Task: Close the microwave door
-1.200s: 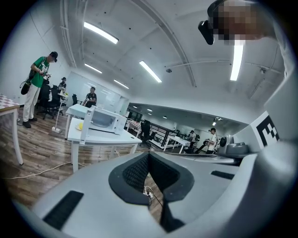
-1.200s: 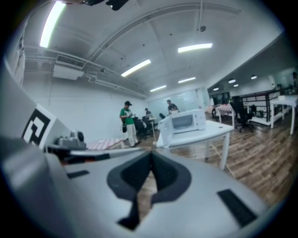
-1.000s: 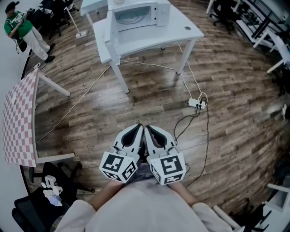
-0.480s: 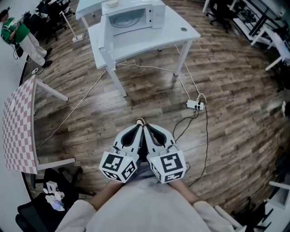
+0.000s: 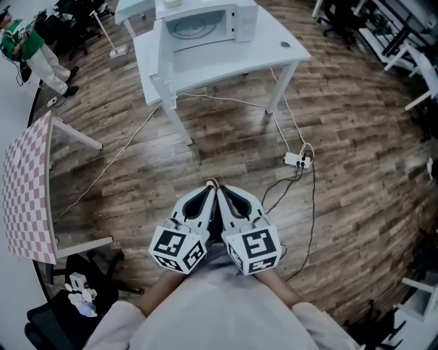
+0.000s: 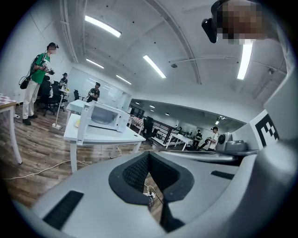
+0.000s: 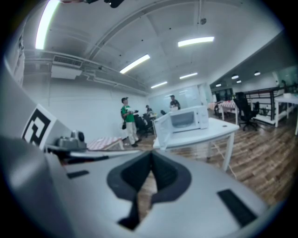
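Left tool (image 5: pixel 209 192) and right tool (image 5: pixel 222 193), jaws together and empty, stay near; microwave (image 5: pixel 205 19), door (image 5: pixel 164 42) open, sits far on bench (image 5: pixel 229 60).

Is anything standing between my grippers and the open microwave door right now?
Nothing visible blocks it. Only wood floor separates the left gripper and right gripper from the microwave door; a power strip and cables lie flat on it.

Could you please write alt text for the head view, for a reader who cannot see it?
The left gripper and right gripper are held side by side, shut and empty, above a wooden floor. Ahead, a white microwave stands on a white table, its door open.
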A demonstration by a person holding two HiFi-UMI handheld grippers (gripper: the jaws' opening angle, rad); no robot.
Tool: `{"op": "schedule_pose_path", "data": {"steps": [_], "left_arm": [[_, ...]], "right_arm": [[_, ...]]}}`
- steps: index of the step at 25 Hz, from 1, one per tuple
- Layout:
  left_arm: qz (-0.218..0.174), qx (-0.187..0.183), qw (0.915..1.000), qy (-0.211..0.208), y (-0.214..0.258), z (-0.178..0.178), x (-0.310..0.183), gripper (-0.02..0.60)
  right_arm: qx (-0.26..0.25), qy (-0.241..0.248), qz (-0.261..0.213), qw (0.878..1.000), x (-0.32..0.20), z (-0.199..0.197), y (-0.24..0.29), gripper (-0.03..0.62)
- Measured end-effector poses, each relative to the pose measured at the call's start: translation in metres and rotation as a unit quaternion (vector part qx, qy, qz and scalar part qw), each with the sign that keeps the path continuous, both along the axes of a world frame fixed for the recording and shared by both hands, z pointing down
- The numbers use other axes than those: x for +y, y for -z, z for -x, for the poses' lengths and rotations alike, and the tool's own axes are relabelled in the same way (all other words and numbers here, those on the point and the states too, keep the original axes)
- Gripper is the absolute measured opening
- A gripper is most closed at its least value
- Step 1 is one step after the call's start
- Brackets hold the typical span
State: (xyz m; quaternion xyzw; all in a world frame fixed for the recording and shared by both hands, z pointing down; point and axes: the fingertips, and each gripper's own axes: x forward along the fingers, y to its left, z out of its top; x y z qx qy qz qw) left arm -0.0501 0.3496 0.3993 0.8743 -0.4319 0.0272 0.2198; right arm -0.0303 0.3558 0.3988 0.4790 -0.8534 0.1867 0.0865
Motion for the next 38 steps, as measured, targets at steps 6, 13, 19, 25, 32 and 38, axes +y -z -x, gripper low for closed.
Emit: {"op": "schedule_pose_path", "data": {"steps": [6, 13, 19, 25, 32, 38], "left_arm": [[0.005, 0.000, 1.0000, -0.001, -0.002, 0.002, -0.031, 0.014], [0.008, -0.002, 1.0000, 0.001, -0.001, 0.007, -0.074, 0.013], [0.012, 0.001, 0.9999, 0.001, 0.002, 0.014, -0.112, 0.014], [0.012, 0.004, 0.9999, -0.001, 0.006, 0.022, -0.150, 0.013], [0.003, 0.014, 0.9999, -0.004, 0.013, 0.033, -0.190, 0.013], [-0.009, 0.022, 0.9997, 0.000, 0.019, 0.047, -0.219, 0.013]], "right_arm": [[0.003, 0.002, 0.011, 1.000, -0.032, 0.003, -0.006, 0.023], [0.001, 0.008, 0.016, 1.000, -0.077, 0.008, -0.006, 0.023], [0.004, 0.013, 0.021, 1.000, -0.115, 0.015, -0.004, 0.023], [0.006, 0.013, 0.019, 1.000, -0.152, 0.023, 0.000, 0.023], [0.010, 0.014, 0.017, 1.000, -0.191, 0.034, 0.002, 0.023], [0.018, 0.016, 0.005, 1.000, -0.222, 0.047, 0.008, 0.023]]}}
